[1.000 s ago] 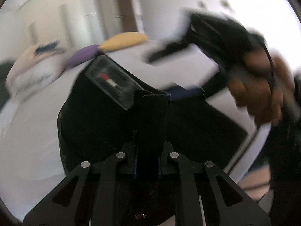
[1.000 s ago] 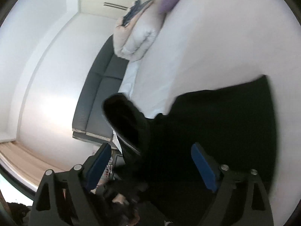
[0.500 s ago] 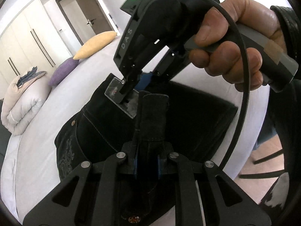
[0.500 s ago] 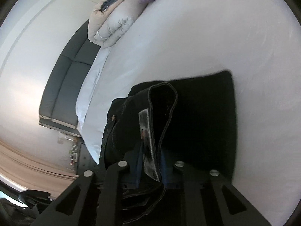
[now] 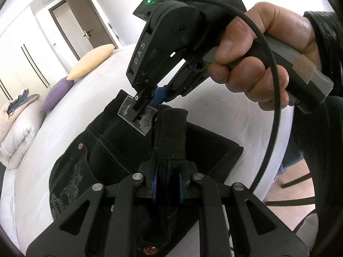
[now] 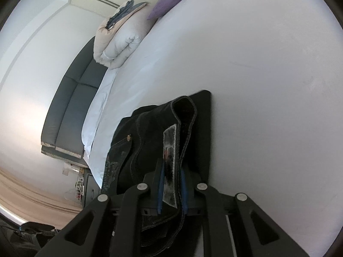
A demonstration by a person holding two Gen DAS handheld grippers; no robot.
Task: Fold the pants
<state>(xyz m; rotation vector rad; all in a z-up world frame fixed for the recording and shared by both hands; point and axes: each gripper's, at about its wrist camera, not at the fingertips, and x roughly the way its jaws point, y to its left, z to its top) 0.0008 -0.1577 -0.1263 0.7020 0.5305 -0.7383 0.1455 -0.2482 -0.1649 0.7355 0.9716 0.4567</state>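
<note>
Black jeans (image 5: 111, 150) lie partly folded on a white bed (image 5: 32, 184). My left gripper (image 5: 168, 182) is shut on the waistband at the near end, close to the copper button. My right gripper (image 5: 148, 107) is shut on the waistband at the grey label patch (image 5: 141, 120), just beyond the left one. In the right wrist view the right gripper (image 6: 171, 190) clamps that patch (image 6: 170, 171) and the waistband (image 6: 184, 111) loops up past it. The folded legs (image 6: 203, 132) lie flat underneath on the bed (image 6: 268, 85).
A yellow pillow (image 5: 92, 62) and a purple pillow (image 5: 56, 91) lie at the head of the bed, with a rolled duvet (image 5: 15, 135) beside them. A dark grey sofa (image 6: 70, 111) stands along the wall. The bed edge (image 5: 278, 171) runs at the right, with floor below.
The right gripper has come in from open above the pants and closed on the waistband label. The left gripper has kept its hold on the waistband.
</note>
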